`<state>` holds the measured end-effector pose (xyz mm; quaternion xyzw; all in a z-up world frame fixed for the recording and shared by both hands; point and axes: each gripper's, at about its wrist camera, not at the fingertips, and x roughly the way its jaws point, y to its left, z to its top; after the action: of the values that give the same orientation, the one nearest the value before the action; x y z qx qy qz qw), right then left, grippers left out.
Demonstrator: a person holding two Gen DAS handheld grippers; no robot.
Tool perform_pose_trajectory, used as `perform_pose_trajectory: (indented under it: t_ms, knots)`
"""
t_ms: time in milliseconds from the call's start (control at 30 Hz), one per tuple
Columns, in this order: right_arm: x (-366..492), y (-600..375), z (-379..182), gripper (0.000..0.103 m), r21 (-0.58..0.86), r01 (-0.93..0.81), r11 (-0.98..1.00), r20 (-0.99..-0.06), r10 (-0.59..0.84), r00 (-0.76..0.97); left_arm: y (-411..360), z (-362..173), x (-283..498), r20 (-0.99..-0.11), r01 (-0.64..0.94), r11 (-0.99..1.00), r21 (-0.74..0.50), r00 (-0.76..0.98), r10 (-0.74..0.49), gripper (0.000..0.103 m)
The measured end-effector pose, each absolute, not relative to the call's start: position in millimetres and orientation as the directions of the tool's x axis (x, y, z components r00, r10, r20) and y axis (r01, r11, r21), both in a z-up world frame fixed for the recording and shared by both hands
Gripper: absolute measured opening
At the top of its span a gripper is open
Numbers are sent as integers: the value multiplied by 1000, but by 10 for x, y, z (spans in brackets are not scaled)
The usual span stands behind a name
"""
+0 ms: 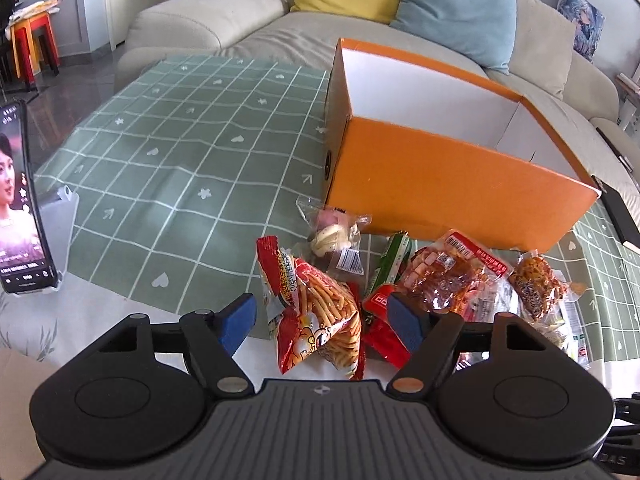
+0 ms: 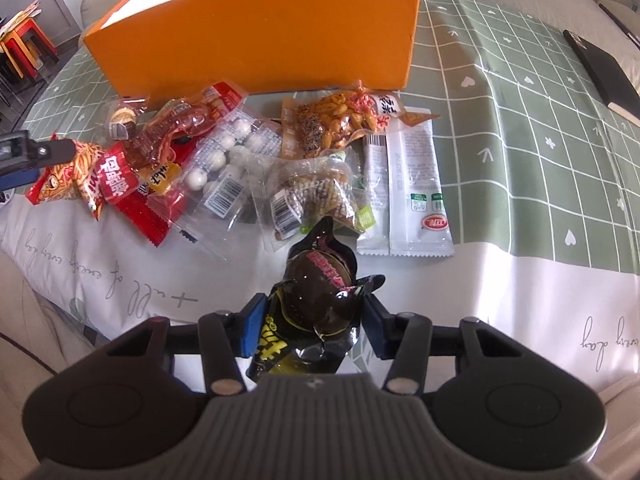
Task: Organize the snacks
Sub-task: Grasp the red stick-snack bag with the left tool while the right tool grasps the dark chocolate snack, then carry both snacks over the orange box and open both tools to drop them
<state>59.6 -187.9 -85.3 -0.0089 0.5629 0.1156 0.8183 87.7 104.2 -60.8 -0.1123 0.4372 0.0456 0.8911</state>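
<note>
An open orange box point(image 1: 440, 176) with a white inside stands on the green checked tablecloth; it also shows in the right wrist view point(image 2: 256, 28). A pile of snack packets lies in front of it. My left gripper point(image 1: 322, 320) is open, its blue pads on either side of a red bag of fried sticks point(image 1: 320, 308), not closed on it. My right gripper point(image 2: 312, 326) is shut on a black and yellow snack packet point(image 2: 316, 304), held above the white cloth. The left gripper's tip shows at the left edge of the right wrist view point(image 2: 24, 156).
Packets of red sausages point(image 2: 188, 120), white balls point(image 2: 224, 156), orange peanuts point(image 2: 340, 120) and two white sachets point(image 2: 404, 192) lie in the pile. A phone on a stand point(image 1: 20, 200) is at the left. A black notebook point(image 2: 604, 68) lies at the right. A sofa point(image 1: 248, 20) is behind.
</note>
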Motion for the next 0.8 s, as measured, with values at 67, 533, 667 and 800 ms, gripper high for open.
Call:
perform_pose_trajectory:
  t_ms: [67,533,667,800]
  knots:
    - [587,-1895,-803,49,122,-199,972,-921,186,344,1059,-662,918,-801,-185,969,-165,598,-22,85]
    - [524,-1903,-516,49,125,-213,969,-898,202,391,1151,-787,972,-809,-203,957,-209,585,-52,51]
    - [549,-1901,-499,49,128,-214,969,-893,206,399,1135,-749,909,-795,-201,959,-201,606,-40,46]
    - [588,-1914,-436,49,127,-212,969,-882,209,423,1121,-643,837,-777,-197,960,-200,629,-33,45]
